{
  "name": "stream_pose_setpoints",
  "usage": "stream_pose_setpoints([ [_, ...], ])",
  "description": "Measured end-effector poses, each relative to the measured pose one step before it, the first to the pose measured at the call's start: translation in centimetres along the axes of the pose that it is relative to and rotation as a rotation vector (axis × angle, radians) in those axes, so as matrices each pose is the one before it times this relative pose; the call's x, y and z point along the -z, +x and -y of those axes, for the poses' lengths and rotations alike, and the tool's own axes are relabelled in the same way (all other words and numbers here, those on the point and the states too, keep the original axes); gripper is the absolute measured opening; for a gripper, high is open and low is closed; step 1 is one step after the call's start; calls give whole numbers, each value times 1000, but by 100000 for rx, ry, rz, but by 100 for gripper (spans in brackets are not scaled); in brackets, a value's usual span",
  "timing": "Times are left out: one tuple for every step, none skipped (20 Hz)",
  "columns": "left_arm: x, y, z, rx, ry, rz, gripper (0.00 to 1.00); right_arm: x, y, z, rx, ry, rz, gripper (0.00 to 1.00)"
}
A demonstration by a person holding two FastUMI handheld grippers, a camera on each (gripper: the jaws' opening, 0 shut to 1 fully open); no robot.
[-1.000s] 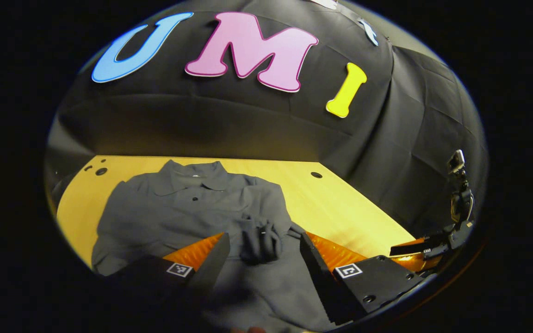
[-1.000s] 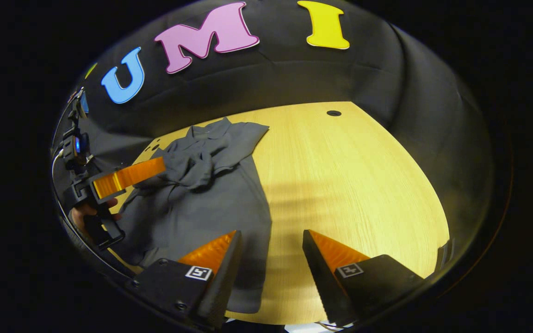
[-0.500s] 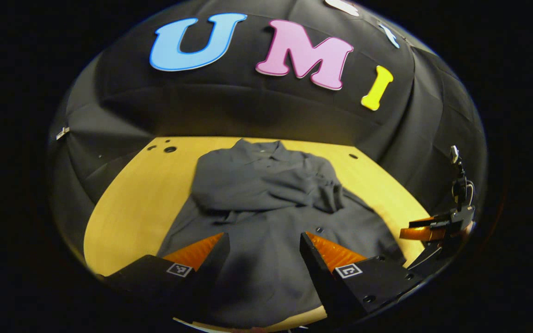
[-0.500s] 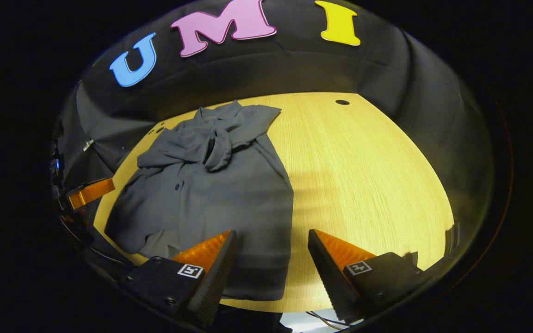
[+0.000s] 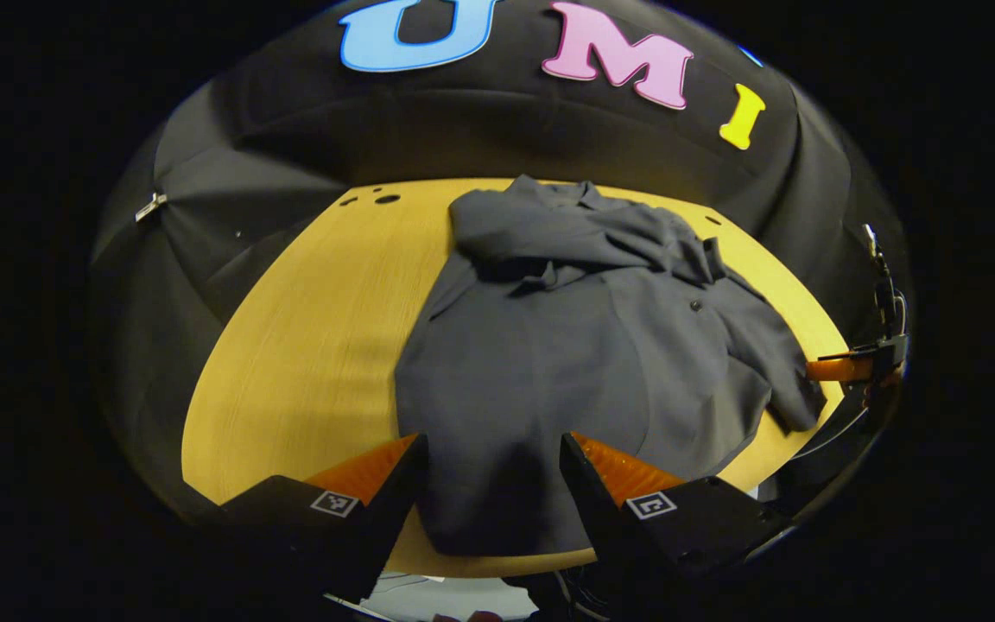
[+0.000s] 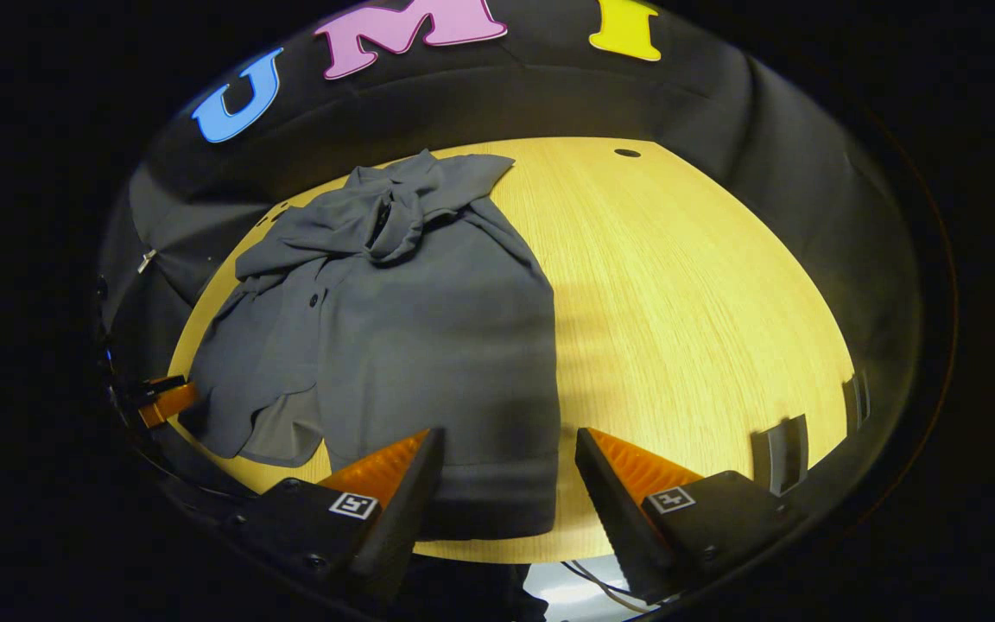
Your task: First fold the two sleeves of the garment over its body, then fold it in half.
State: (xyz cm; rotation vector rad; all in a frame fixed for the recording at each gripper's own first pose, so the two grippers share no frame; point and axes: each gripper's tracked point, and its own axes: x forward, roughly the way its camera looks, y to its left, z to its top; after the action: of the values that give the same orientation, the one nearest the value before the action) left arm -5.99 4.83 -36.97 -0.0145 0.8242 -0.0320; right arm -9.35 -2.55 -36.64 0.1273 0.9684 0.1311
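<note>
In the left gripper view, the left gripper [image 5: 491, 484] hovers above the near edge of the pale yellow wooden table [image 5: 307, 328], its jaws spread wide and holding nothing. The dark grey collared button-up garment [image 5: 567, 345] lies flat on the table just beyond and between the fingers, hem nearest, collar at the far end. Both sleeves are folded across the chest, bunched below the collar. In the right gripper view, the right gripper [image 6: 504, 488] is likewise spread apart and empty, poised over the garment's [image 6: 428, 328] near right hem corner; the cloth lies ahead and to its left, with bare table [image 6: 696, 294] stretching to the right.
</note>
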Motion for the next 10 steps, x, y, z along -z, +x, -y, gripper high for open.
stream_pose_setpoints([
  [612,210,-174,-354,-929,-1760,96,83,49,-252,-269,-524,-66,97],
  [459,232,-184,-301,-790,-1078,96,-51,256,-169,138,-949,-168,96],
  [272,147,-201,-1268,7,-1005,97,25,390,-119,232,-866,-761,97],
  [-169,218,-18,-1052,1397,260,97,176,294,-89,143,-697,-1189,97],
  [122,169,38,-884,1895,-497,96,325,222,-6,640,-802,-1173,97],
  [414,241,-40,-1671,2877,-1674,94,125,183,21,1107,-1237,-857,97],
  [-134,-283,-17,-1089,2761,379,96,-111,189,-39,946,-2134,905,98],
  [18,307,-43,-754,113,-502,98,-25,15,8,1449,-2724,-573,98],
  [-122,-338,22,-367,-2365,1666,97,-142,194,-22,47,-2430,916,98],
  [340,250,2,-129,-1486,-1249,98,7,101,-228,-581,-985,1808,98],
])
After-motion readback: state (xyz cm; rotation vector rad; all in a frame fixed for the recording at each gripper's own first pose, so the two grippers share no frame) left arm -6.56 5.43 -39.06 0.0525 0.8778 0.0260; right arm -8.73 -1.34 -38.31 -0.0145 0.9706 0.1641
